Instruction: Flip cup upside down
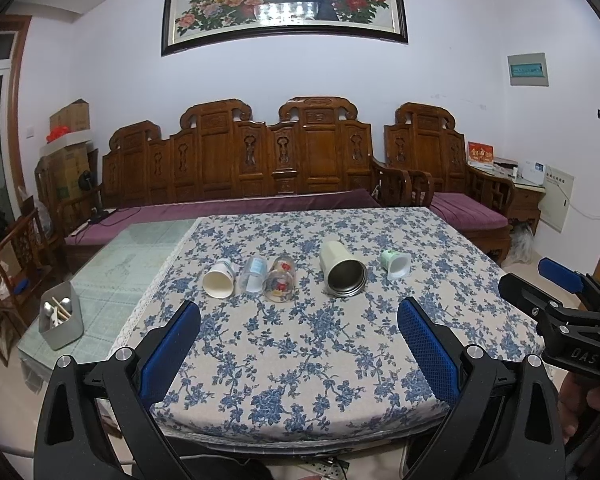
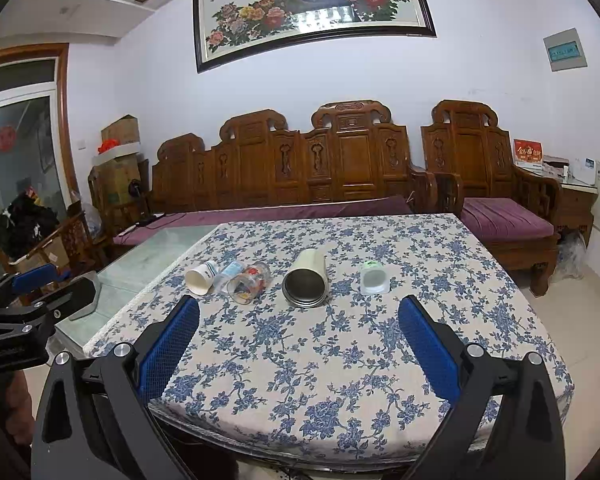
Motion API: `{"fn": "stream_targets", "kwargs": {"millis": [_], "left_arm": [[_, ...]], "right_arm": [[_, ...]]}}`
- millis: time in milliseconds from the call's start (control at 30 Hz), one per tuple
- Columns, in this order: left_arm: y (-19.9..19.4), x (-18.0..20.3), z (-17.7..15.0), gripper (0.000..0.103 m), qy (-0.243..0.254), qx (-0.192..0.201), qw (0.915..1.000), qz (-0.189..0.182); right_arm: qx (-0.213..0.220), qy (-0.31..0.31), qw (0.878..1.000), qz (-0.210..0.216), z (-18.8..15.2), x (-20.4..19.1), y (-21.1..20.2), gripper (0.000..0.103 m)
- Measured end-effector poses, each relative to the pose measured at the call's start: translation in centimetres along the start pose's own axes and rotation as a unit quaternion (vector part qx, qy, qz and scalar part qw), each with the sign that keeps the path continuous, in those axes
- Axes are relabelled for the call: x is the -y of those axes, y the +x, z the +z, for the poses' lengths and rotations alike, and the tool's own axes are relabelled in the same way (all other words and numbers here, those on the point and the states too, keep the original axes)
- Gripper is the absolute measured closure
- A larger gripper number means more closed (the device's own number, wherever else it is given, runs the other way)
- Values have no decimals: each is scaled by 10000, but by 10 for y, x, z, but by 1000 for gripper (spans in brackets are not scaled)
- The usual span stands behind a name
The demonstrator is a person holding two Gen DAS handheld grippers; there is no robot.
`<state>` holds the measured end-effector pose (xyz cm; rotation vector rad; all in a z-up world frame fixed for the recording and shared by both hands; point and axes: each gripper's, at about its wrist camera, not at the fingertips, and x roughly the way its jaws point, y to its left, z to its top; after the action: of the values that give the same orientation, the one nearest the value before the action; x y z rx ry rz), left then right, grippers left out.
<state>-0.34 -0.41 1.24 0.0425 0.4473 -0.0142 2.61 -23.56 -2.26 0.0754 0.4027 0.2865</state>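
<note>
Several cups lie on their sides in a row on the floral tablecloth, mouths toward me: a white paper cup, a clear plastic cup, a printed glass, a cream steel-lined tumbler and a small green-and-white cup. My left gripper is open and empty, near the table's front edge, well short of the cups. My right gripper is open and empty too, likewise short of them.
The table carries a blue floral cloth; its left part is bare glass. A grey holder with utensils stands at the left. A carved wooden sofa and chair stand behind. The other gripper shows at each view's side.
</note>
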Motion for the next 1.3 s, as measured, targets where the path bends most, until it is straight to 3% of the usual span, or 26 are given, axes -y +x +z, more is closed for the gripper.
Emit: {"fn": "stream_targets", "kwargs": {"millis": [933,1300], "left_arm": [[-4,5,1,8,22,23,10000,-39],[45,3,15,8,246,-430,9987,-112]], "right_arm": [[-6,25,10000,-19,7,-6,-4,3],[-368,-8,9993,-42,12,15,46,3]]}}
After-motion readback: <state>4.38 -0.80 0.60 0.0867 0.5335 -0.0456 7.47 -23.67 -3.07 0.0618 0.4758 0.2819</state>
